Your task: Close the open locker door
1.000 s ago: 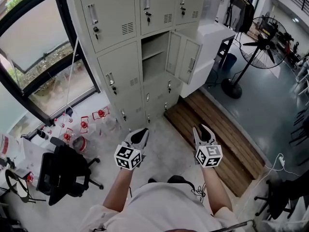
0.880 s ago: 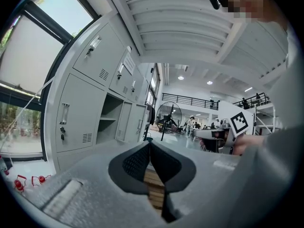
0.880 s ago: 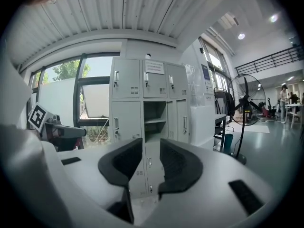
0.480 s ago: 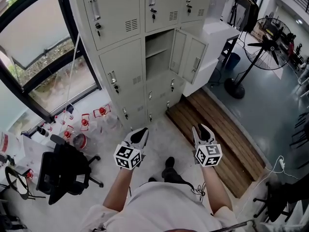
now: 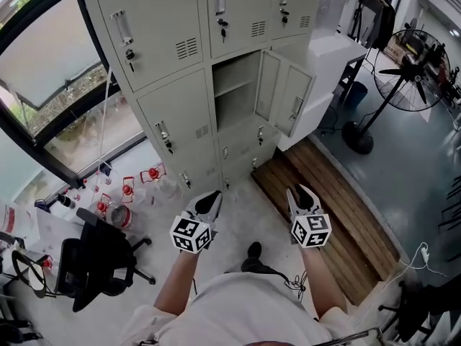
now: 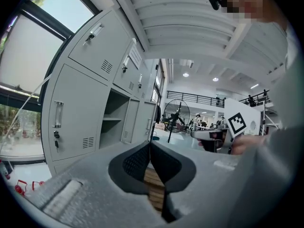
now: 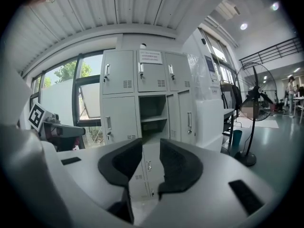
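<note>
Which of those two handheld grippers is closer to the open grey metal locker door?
Right. In the head view the right gripper lines up almost straight in front of the open grey metal locker door; the left gripper is farther off, to the door's left.

Fan (image 5: 415, 71) right of locker door (image 5: 288, 92)

Locker door (image 5: 294, 98): matt grey painted metal. Platform (image 5: 354, 216): wood planks. Floor (image 5: 410, 175): glossy, smooth.
</note>
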### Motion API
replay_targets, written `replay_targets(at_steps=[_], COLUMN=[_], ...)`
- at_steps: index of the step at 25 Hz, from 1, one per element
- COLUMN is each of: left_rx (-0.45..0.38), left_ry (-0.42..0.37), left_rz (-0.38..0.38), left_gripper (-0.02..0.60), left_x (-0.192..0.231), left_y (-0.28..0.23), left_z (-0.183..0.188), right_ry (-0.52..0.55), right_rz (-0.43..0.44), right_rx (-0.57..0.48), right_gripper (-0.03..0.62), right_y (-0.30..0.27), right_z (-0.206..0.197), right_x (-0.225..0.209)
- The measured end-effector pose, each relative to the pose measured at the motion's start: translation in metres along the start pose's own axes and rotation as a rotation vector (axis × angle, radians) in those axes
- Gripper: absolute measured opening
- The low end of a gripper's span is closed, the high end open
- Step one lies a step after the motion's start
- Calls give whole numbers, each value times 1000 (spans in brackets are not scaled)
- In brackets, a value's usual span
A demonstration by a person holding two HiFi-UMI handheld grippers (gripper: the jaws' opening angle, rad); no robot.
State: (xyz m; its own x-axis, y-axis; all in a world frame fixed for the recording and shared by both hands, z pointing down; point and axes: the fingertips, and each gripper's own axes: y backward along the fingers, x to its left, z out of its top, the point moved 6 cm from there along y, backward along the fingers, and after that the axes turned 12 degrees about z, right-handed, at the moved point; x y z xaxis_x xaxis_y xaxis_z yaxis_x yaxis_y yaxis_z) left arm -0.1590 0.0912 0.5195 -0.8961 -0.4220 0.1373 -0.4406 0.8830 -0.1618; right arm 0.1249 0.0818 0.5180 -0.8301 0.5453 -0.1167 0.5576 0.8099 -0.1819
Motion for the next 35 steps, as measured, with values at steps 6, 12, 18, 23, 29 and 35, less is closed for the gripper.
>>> replay_targets(at_steps=[6, 12, 18, 23, 29, 35], left_rx=[15, 23, 26, 27, 42, 71], left_ry=[2, 0, 13, 14, 8, 12], left_rz=[16, 35, 71, 96, 103, 85], left_gripper=[15, 15, 15, 15, 15, 15], left_x=[1, -4, -9, -12, -5, 19], left_y=[-56, -107, -147, -167, -185, -211], left_z=[8, 17, 19, 22, 24, 19], right_ry=[-13, -20, -31, -31, -53, -63], right_rz=[11, 42, 56, 72, 66, 39], right_rx=[6, 7, 3, 9, 21, 29], right_gripper=[103, 103, 103, 103, 103, 103], right_y=[-34, -66, -87, -100, -122, -150], right_z=[8, 20, 23, 25, 25, 22], right_x=[-52, -99, -147, -173, -194, -209])
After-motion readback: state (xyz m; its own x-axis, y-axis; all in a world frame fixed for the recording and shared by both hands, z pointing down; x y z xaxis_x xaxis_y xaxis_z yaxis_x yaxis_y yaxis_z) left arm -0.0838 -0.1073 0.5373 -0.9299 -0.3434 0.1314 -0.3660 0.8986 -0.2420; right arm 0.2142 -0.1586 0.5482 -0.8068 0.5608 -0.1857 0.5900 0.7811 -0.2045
